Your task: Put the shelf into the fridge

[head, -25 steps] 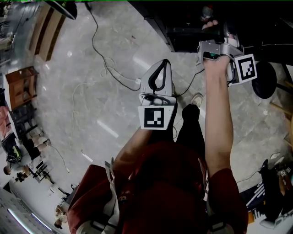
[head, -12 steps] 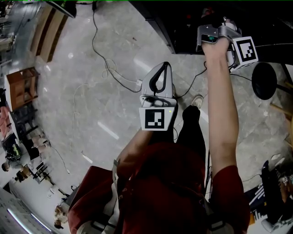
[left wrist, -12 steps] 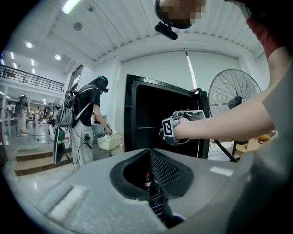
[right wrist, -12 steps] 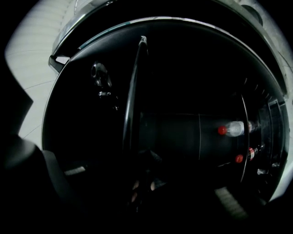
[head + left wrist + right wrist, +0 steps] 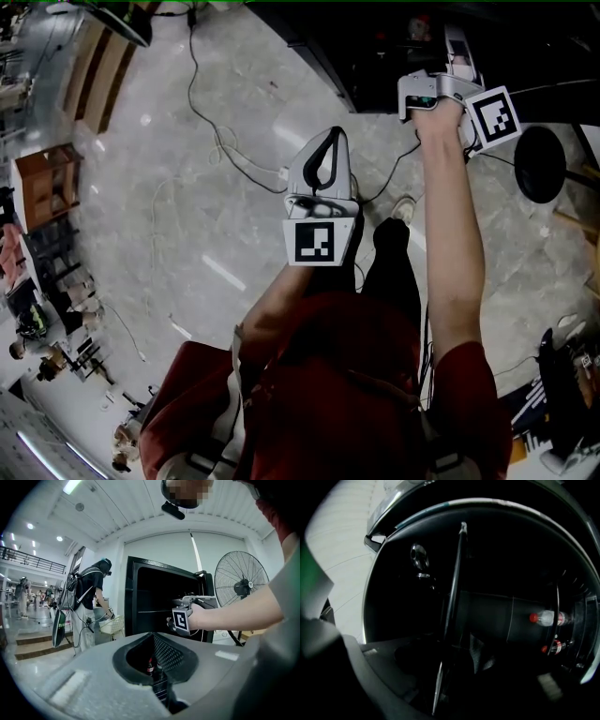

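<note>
The right gripper (image 5: 454,62) is stretched out at arm's length into the dark mouth of the fridge (image 5: 140,592). Its jaws are closed down on the front edge of the shelf (image 5: 457,583), a thin, smooth pane with a bright glinting rim that runs straight down between the two pads. From the left gripper view the shelf shows as a pale level line across the black cabinet, inside the fridge at about mid height, with the right gripper at its front edge. The right pad (image 5: 480,656) has a fine cross-hatched grip surface; the rest is lost in shadow. Deeper in the fridge stand clear plastic bottles (image 5: 546,618) with red caps.

The left gripper (image 5: 329,141) hangs back in front of the person's chest, well apart from the fridge. Its jaws are drawn together at the tips, leaving only a teardrop-shaped loop between the black rubbery rims, and nothing is caught in it. Its body is matte grey plastic, and a white cube (image 5: 317,241) with a black square marker sits at its back.

The floor (image 5: 178,225) is glossy pale marble with grey veining, and thin cables (image 5: 211,131) trail across it. A round wire-caged fan (image 5: 241,585) stands just right of the fridge. Another person (image 5: 91,597) in a dark top stands off to the left with a white basket (image 5: 112,624).
</note>
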